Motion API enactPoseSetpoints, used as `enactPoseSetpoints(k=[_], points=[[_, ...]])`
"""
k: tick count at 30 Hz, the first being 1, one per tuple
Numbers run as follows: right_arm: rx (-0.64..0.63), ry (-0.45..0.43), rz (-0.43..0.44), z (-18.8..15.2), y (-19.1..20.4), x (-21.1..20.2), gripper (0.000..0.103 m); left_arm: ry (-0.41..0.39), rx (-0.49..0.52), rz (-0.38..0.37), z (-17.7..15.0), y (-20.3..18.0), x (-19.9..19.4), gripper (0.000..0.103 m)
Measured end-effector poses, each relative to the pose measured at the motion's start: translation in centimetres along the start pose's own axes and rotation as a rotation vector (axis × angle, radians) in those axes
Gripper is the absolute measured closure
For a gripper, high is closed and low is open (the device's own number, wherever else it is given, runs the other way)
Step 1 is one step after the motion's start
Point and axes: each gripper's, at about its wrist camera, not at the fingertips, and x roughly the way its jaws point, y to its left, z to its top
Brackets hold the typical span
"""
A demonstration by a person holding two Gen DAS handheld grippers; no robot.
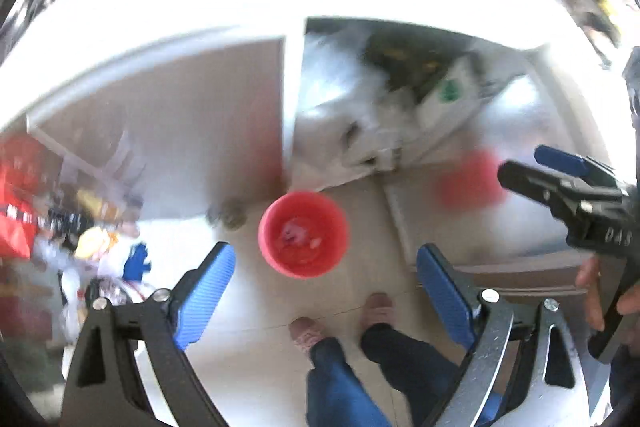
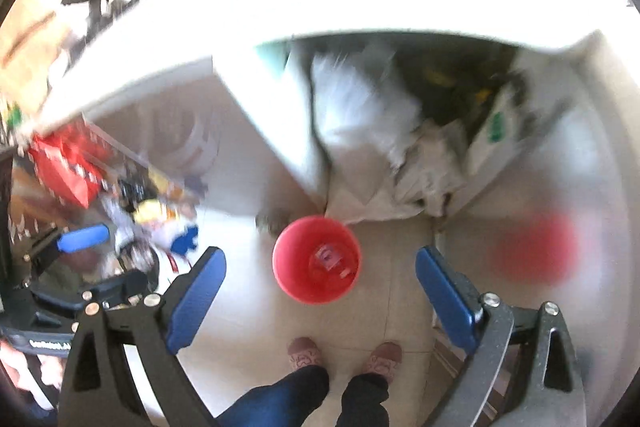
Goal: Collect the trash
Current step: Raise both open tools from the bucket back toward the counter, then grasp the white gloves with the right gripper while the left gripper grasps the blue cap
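Two blue-padded black two-finger grippers, both pointing steeply down at pale floor tiles (image 1: 352, 199). Left gripper (image 1: 326, 291): fingers released, spread wide, nothing between the pads. Right gripper (image 2: 320, 291): likewise released and empty; its tip also shows at the right edge of the left wrist view (image 1: 532, 167), with the white letters "DAS" on the body.

One round red plastic bin (image 1: 303, 233), seen from above, stands on the floor below and ahead of both grippers, w/ a few small pinkish scraps (image 2: 328, 257) at its bottom; count unclear. A second red blur (image 2: 534, 249) lies to the right, too smeared to identify.

One open white cabinet (image 1: 294, 87) behind the bin holds crumpled white bags (image 2: 360, 115) and a white pack w/ a green mark (image 1: 450, 91), unreadable. Two pink slippers (image 2: 304, 353) and dark trouser legs at bottom centre. Left: red packaging (image 2: 66, 163), misc. clutter, blurred.
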Motion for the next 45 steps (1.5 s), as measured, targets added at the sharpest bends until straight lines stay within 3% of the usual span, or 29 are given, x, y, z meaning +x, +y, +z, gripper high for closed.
enactPoseSetpoints(k=[3,8,11,18,23,28,37,39,43,45], points=[[0.059,-0.077,-0.045,1.4,-1.2,-6.1,0.001,-0.039,0.087,-0.002,2.4,-3.6,-3.7,0.012],[0.125,-0.167,-0.120,2.8,-4.1,-13.2,0.000,-0.103,0.188,-0.085,7.0,-8.5,-7.9,0.012],[0.165,-0.201,-0.166,3.4,-6.2,-16.2,0.000,-0.126,0.284,-0.077,9.9,-11.8,-8.8,0.012],[0.307,-0.245,-0.246,5.0,-13.0,-20.2,0.000,-0.149,0.413,-0.147,16.1,-19.1,-8.5,0.012],[0.367,-0.243,-0.274,6.9,-19.4,-19.9,0.000,-0.122,0.476,-0.174,20.3,-24.3,-5.6,0.012],[0.417,-0.181,-0.255,8.4,-25.2,-17.1,0.000,-0.065,0.512,-0.167,22.9,-28.2,-1.7,0.012],[0.430,-0.023,-0.202,9.3,-30.3,-10.8,0.001,0.049,0.526,-0.152,24.7,-31.5,5.2,0.012],[0.413,-0.010,-0.200,9.5,-30.6,-10.1,0.013,0.060,0.538,-0.143,24.8,-31.6,5.7,0.012],[0.353,0.005,-0.235,10.0,-29.9,-9.4,0.014,0.081,0.541,-0.135,25.1,-31.6,6.0,0.012],[0.307,0.022,-0.280,10.0,-29.2,-9.3,0.027,0.079,0.544,-0.141,25.1,-31.5,5.7,0.012]])
